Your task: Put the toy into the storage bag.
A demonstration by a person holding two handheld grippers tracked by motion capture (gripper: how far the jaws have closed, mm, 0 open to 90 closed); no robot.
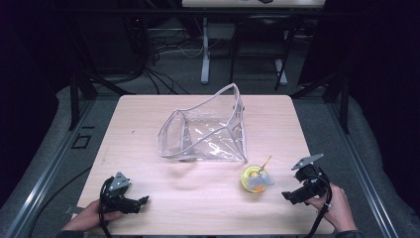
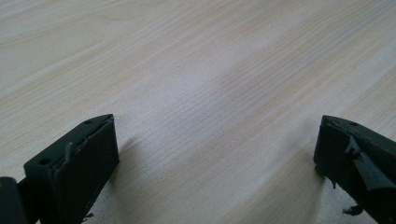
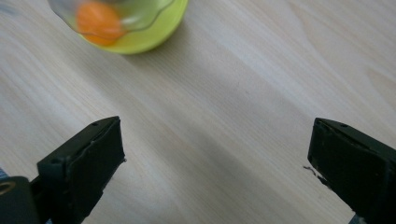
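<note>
A clear plastic pouch [image 1: 205,131] stands open in the middle of the table. Right of its front corner lies a small yellow-green cup [image 1: 254,179] with something orange inside and a thin stick leaning out; it also sits at the top left of the right gripper view as the cup [image 3: 135,23]. My left gripper [image 1: 143,200] rests low at the table's front left, open, with bare wood between its jaws [image 2: 215,154]. My right gripper [image 1: 286,195] hovers at the front right, just right of the cup, open and holding nothing [image 3: 215,154].
The light wooden table [image 1: 148,163] has rounded corners and bare wood across the front between the two grippers. Beyond its far edge are dark floor, cables [image 1: 163,49] and the legs of another table [image 1: 204,49].
</note>
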